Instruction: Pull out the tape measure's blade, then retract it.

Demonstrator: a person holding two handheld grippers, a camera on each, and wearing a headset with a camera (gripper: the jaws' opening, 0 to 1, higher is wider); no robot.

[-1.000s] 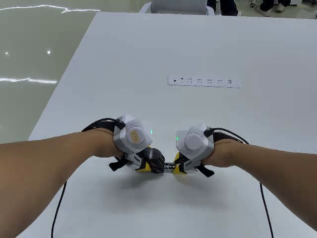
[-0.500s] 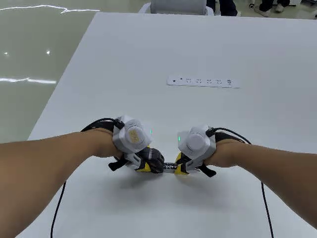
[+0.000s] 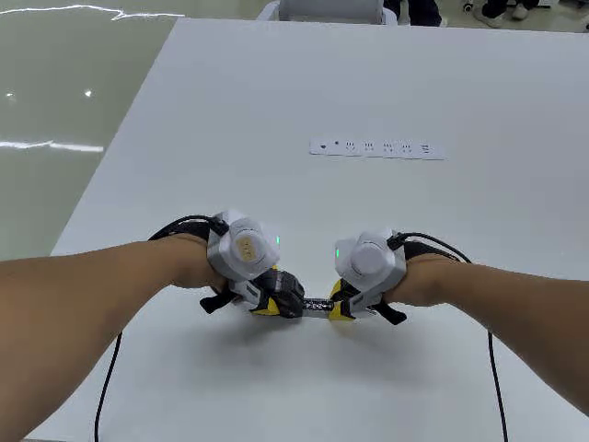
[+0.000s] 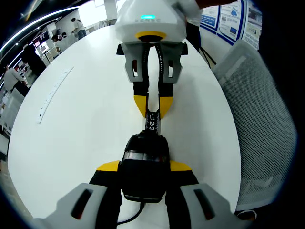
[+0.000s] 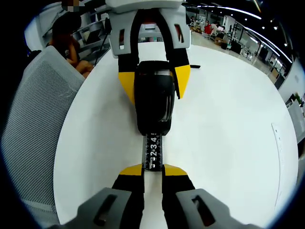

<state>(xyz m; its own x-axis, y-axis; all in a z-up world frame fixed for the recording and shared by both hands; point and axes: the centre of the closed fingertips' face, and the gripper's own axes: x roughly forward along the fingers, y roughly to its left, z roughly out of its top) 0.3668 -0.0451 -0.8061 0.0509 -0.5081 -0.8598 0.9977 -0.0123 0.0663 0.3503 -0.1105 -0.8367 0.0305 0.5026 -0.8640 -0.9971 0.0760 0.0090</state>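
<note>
A black tape measure sits low over the white table, held between the yellow-tipped fingers of my left gripper, which is shut on its case. A short length of numbered blade runs out of the case to my right gripper, shut on the blade's end. In the head view the two grippers face each other near the table's front edge, the left gripper and right gripper a few centimetres apart, with the blade between them.
A white power strip lies flat on the table further back. A mesh chair stands by the table's edge. Black cables trail from both grippers. People sit at desks in the background.
The right gripper has drawn slightly to the right, away from the left one, and a little more blade shows between them.
</note>
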